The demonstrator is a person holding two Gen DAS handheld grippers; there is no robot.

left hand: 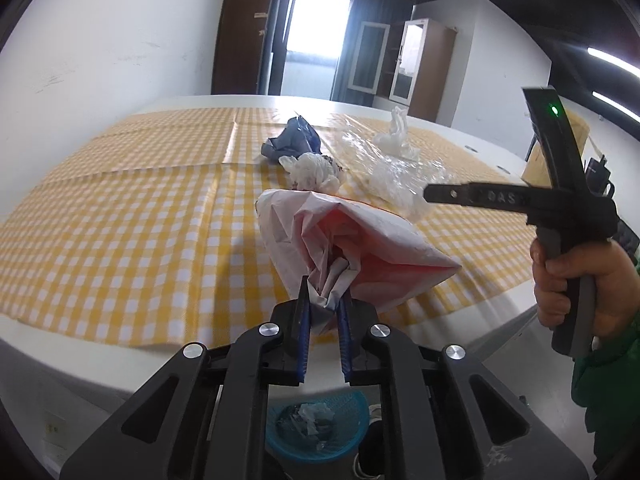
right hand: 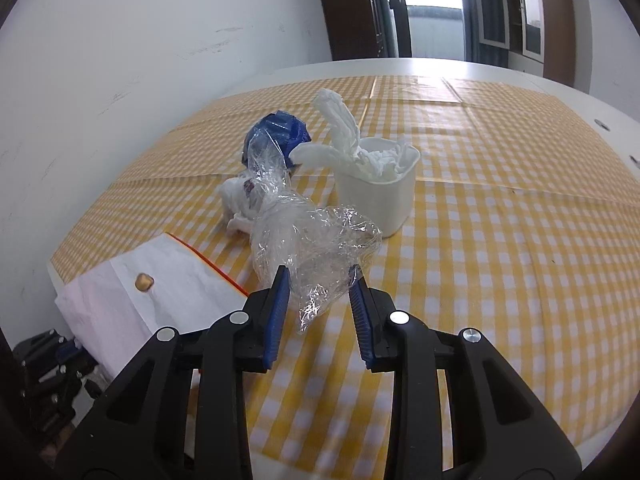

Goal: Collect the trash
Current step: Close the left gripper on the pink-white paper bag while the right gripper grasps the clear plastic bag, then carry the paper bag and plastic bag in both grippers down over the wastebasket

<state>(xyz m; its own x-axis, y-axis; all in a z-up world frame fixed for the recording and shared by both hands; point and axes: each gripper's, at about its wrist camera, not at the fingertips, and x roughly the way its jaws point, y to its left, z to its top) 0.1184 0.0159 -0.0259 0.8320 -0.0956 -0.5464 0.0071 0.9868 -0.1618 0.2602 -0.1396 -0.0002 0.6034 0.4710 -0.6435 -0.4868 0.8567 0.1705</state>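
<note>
1. My left tongs [left hand: 324,300] are clamped on a bunched corner of the pink-white paper bag [left hand: 352,240], which sits at the near edge of the table [left hand: 496,152], just over the lip.
2. My right tongs [right hand: 318,280] stand narrowed around the tail of the clear wrap [right hand: 316,240]. The film fills the gap and seems caught, though whether both pads bite I cannot say for sure.
3. To do this step well, I judge each load should be lifted slowly and clear of the yellow check cloth [right hand: 500,240], so that neither drags its neighbours along.
4. The wrap trails away from the right tongs toward mid-table, touching a white tissue wad [right hand: 236,200] and a blue wrapper [right hand: 280,132]. Just beside it stands a white cup [right hand: 380,196] stuffed with tissue.
5. The blue bin [left hand: 316,428] waits on the floor below the near edge, directly under the left tongs; the bag is the closer drop.
</note>
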